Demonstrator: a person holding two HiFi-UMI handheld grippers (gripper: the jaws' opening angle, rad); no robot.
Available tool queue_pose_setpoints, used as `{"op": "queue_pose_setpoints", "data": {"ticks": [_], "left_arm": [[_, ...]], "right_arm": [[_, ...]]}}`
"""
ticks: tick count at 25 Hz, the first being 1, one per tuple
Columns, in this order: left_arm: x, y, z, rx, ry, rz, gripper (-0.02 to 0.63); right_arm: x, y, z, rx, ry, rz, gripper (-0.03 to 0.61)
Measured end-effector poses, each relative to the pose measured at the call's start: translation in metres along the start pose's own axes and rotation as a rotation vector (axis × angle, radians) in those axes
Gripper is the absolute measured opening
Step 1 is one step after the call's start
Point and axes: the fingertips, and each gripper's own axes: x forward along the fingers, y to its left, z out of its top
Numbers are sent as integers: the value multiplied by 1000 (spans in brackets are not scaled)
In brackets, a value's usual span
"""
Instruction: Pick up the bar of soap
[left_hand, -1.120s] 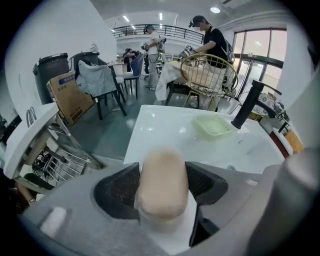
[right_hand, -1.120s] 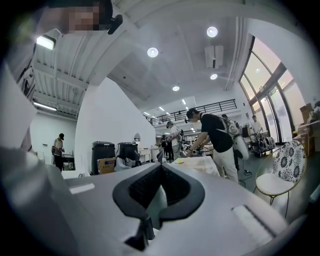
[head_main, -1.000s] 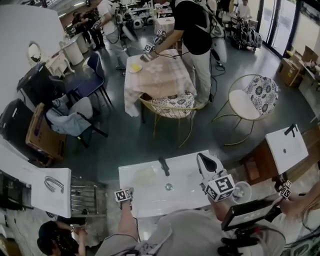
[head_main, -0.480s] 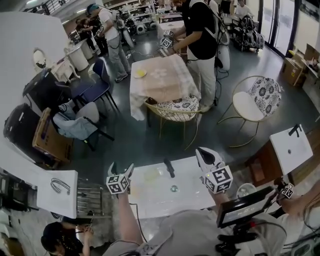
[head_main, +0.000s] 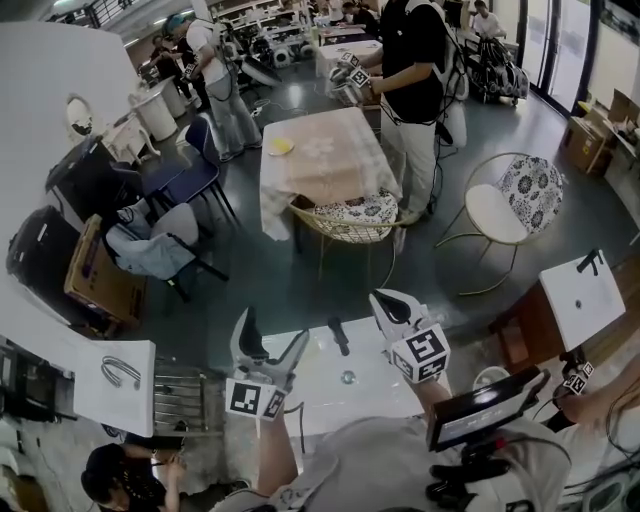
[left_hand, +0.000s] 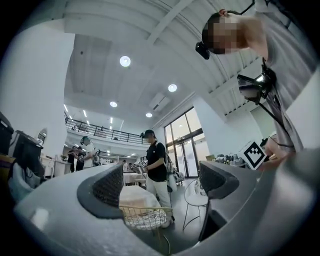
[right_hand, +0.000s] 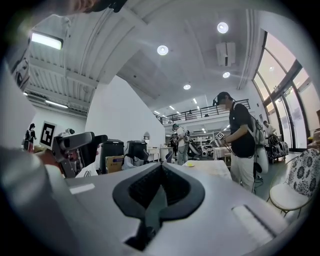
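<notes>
The white sink top (head_main: 345, 400) with its black tap (head_main: 340, 336) and drain (head_main: 347, 377) lies just below me in the head view. I cannot make out the bar of soap; my left gripper (head_main: 272, 332) is raised over the sink's left part and covers it. Its jaws have just been opening and stand wide apart with nothing between them; the left gripper (left_hand: 160, 187) looks level across the room. My right gripper (head_main: 386, 300) is held over the sink's right side. In its own view the right gripper (right_hand: 159, 187) has its pads together, holding nothing.
Beyond the sink stand a gold wire chair (head_main: 350, 222), a cloth-covered table (head_main: 322, 150) with a person beside it, and a round chair (head_main: 505, 200). A second white sink (head_main: 585, 300) is at the right, a towel-rail panel (head_main: 115, 385) at the left.
The left gripper has risen from low beside the sink to above it, tilted up to point forward, with its jaws spread wider. The right gripper drifted slightly left.
</notes>
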Motion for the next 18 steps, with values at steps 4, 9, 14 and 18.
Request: {"op": "queue_pose_setpoints", "data": {"ticks": [4,9,14,18], "left_arm": [[-18,13,-1,21,26,69,-6],[-19,15,-4,5,23,74,-5],[-21,8,-12,-28,56,53,-5],[-24,5,-24,-75,73,63,-5]], "right_arm": [[2,-1,-3,8,5,0,-2],[4,0,-5,23,13,28,-2],[2,6,-6,5,39,35,-2],[8,7,-10,37,36,52,-2]]}}
